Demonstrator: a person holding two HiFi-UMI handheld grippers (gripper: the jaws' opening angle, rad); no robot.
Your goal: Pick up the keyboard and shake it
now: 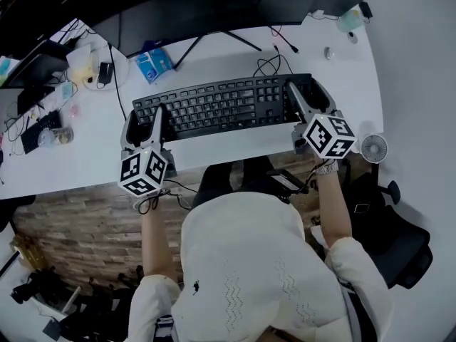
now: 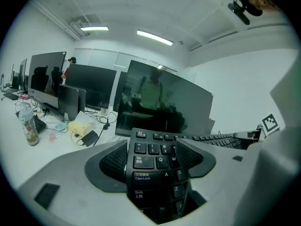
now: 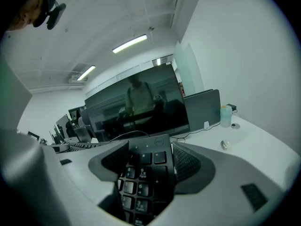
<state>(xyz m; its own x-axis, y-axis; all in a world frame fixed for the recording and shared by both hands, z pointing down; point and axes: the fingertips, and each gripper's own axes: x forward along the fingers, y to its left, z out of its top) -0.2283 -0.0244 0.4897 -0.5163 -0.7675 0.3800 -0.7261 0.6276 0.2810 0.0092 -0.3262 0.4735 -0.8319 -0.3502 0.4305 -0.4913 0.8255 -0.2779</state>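
Observation:
A black keyboard point(image 1: 224, 105) spans the space between both grippers, over the white desk's point(image 1: 85, 162) front part. My left gripper point(image 1: 147, 117) is shut on the keyboard's left end, where the Tab and Caps Lock keys point(image 2: 143, 168) show between its jaws. My right gripper point(image 1: 308, 97) is shut on the right end, with the number pad point(image 3: 143, 173) between its jaws. In both gripper views the keyboard stands tilted on its edge, and I cannot tell whether it touches the desk.
A wide black monitor point(image 1: 214, 6) stands behind the keyboard with its cable point(image 1: 269, 64) trailing. A blue packet point(image 1: 153, 64), clutter and a bottle point(image 2: 29, 126) lie at the left. A small white fan point(image 1: 374, 148) sits at the desk's right edge, near an office chair point(image 1: 399, 241).

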